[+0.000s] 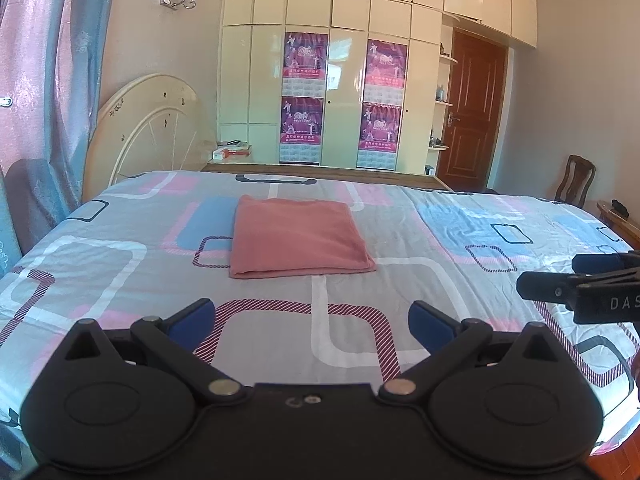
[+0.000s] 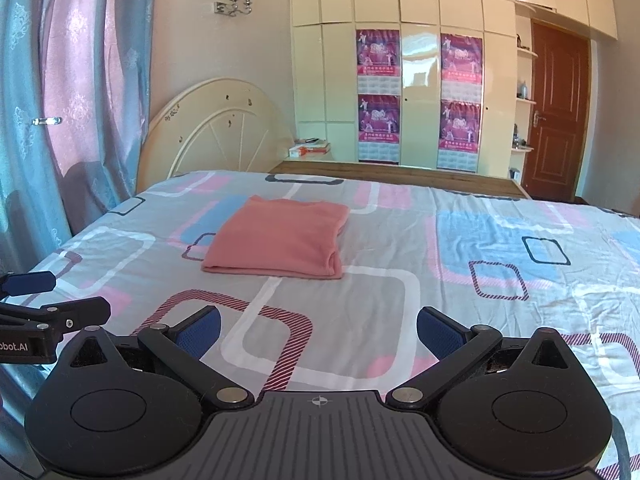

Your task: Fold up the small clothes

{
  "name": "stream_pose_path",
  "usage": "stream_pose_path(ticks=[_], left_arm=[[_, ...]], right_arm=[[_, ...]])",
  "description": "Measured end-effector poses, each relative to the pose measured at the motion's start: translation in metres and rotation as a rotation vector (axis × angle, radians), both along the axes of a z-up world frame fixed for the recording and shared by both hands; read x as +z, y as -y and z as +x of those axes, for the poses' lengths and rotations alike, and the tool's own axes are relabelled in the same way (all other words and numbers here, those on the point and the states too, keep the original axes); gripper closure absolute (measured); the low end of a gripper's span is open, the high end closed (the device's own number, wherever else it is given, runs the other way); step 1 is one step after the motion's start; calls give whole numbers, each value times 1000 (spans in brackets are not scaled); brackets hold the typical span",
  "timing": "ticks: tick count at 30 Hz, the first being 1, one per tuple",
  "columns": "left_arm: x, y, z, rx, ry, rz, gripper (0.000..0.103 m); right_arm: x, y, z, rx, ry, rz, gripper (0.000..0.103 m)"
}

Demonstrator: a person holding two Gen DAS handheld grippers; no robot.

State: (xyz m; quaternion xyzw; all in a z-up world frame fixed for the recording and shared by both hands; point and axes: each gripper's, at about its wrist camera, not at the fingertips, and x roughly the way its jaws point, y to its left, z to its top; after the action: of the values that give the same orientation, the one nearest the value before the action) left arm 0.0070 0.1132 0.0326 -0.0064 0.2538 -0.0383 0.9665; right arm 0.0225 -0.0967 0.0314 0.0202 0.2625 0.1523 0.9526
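A pink garment (image 1: 298, 236) lies folded into a flat rectangle on the patterned bedsheet (image 1: 400, 300), near the middle of the bed. It also shows in the right wrist view (image 2: 280, 242). My left gripper (image 1: 312, 320) is open and empty, held above the sheet a good way in front of the garment. My right gripper (image 2: 318, 328) is open and empty too, at about the same distance. The right gripper shows at the right edge of the left wrist view (image 1: 576, 280), and the left gripper at the left edge of the right wrist view (image 2: 48, 300).
A cream round headboard (image 1: 148, 128) leans at the far left by the curtains (image 1: 44, 80). A wardrobe with posters (image 1: 340, 80) and a brown door (image 1: 472, 112) stand beyond the bed. A wooden chair (image 1: 574, 180) is at the far right.
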Motion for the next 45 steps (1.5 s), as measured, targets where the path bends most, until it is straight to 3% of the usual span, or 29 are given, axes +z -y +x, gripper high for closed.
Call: stream_pose_path(ticks=[45], left_arm=[[2, 6, 1, -10, 18, 7, 0]], right_arm=[[6, 10, -4, 3, 25, -12, 0]])
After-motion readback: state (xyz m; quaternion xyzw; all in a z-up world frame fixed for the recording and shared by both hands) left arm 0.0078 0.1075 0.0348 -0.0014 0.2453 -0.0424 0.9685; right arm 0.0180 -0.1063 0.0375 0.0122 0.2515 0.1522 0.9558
